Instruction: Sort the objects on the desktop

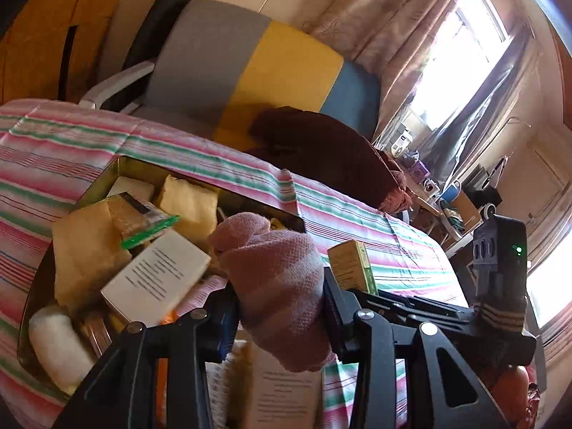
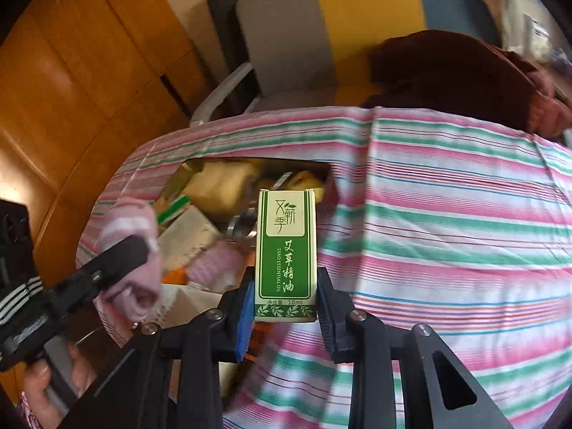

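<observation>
While both tools hang above the striped cloth (image 2: 447, 214), your holdings stand as follows.

Left gripper (image 1: 282, 307): jaws narrow, clamped on a rolled pink-and-white striped sock (image 1: 275, 282). The roll stands up between the fingers and bulges out above and below them. In the right wrist view the same sock (image 2: 130, 250) shows at the left, over the near left part of the tin.

Right gripper (image 2: 286, 300): jaws narrow, pressed on the lower sides of a small green-and-cream essential oil box (image 2: 286, 254). The box stands upright, printed face toward the camera, its top rising well above the fingertips. From the left wrist view the box (image 1: 352, 268) sits just right of the sock, with the cloth behind it.

Open tin (image 1: 107, 178): on the cloth, left of both held items. Contents are crowded: cream-yellow packets (image 1: 84, 254), a white box with printed text (image 1: 157, 279) lying tilted on top, a green strip (image 1: 150, 232), a white roll (image 1: 57, 346) at the near left corner, and another pink bundle (image 2: 214, 261) deeper in.

Surroundings: a chair with grey, yellow and blue panels (image 1: 250, 68) beyond the far edge, a dark maroon garment (image 1: 321, 146) draped at its right, a wooden floor (image 2: 71, 89) to the left, and a bright curtained window (image 1: 461, 46) at far right.

Your hand (image 2: 53, 379) grips the left tool's handle at lower left.
</observation>
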A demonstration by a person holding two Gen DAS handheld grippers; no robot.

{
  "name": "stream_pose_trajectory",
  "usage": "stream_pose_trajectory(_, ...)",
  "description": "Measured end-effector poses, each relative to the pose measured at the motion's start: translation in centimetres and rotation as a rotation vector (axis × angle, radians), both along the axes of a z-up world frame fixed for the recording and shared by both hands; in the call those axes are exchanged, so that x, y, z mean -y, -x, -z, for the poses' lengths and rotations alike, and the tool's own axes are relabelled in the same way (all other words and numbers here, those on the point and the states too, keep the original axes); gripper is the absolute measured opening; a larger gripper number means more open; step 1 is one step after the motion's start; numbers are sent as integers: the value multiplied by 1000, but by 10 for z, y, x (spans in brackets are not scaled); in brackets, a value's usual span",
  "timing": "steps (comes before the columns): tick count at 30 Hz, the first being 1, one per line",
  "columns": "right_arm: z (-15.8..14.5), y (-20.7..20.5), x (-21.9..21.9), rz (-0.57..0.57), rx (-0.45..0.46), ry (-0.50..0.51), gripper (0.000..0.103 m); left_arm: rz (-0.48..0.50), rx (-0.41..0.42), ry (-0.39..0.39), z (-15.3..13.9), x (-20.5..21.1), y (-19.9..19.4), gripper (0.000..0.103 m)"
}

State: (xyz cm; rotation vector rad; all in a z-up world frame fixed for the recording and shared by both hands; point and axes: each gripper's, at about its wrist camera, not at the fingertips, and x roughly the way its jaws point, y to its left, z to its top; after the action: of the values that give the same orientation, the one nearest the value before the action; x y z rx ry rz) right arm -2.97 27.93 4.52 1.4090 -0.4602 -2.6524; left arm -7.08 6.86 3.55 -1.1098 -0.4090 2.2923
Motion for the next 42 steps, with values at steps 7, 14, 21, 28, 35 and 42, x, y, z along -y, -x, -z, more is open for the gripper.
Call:
stream_pose_trajectory(7,18,26,15,42,28,51,55,-23,58,46,27,1,26,68)
stream_pose_trajectory(14,20,0,14,29,2,68,51,-119,73,-6,35,31,17,68)
stream_pose_trajectory(21,17,-23,32,-16,-5,18,45,-177,39,61,29,47,-3,68)
stream_pose_trajectory(28,21,-35,72,-135,-18,-145,40,-240,34,58,22,71,-15,68)
stream_pose_trajectory(35,39,-30,48,-26,-20,-98,32,-215,6,116,12,66,-28,68)
stream_pose_trajectory(42,11,-41,56,12,-91,-137,70,-293,-22,316,0,59,-40,68)
